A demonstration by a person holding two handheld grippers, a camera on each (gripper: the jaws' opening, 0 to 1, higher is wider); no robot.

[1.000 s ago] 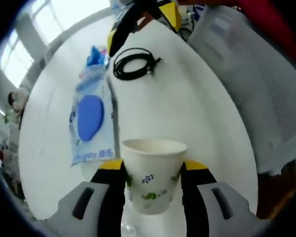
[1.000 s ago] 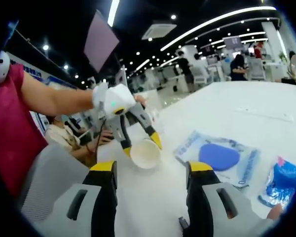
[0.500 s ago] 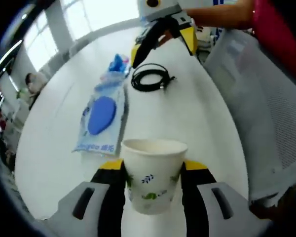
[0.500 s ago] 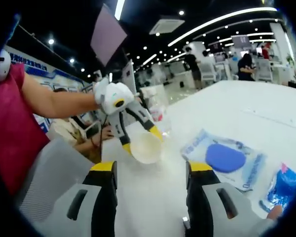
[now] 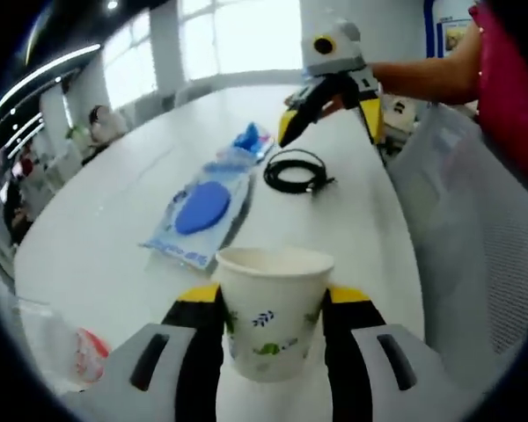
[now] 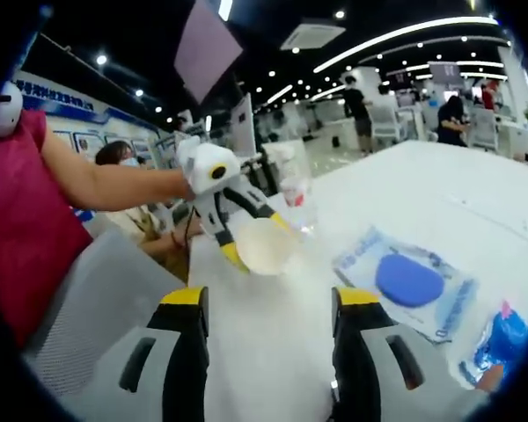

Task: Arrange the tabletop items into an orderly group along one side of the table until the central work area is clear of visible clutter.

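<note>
Tabletop: white, long, and not yet tidy. Items lie strung out along the middle of it, so by my reading most of the sorting is left to you.

Flat plastic packet with a blue disc inside lies mid-surface, in the right gripper view just ahead of your right tool. Just beyond it sits a crumpled blue wrapper, which in the right gripper view shows at the lower right edge. Beside those, nearer the chair side, a black cable coil rests flat. A clear bag with something red in it lies at the near left; contents too blurred to name.

Paper cup: upright, pinched between the jaws of your left tool, carried off the surface as far as I can judge. In the right gripper view the same cup hangs tilted in the left tool, above the tabletop edge near the chair. It has no resting place yet.

Right tool: jaws spread wide, nothing between them, hovering above bare tabletop.

Left to do, judged from the layout: set the cup down at one side, then bring packet, wrapper, coil and bag alongside it.
</note>
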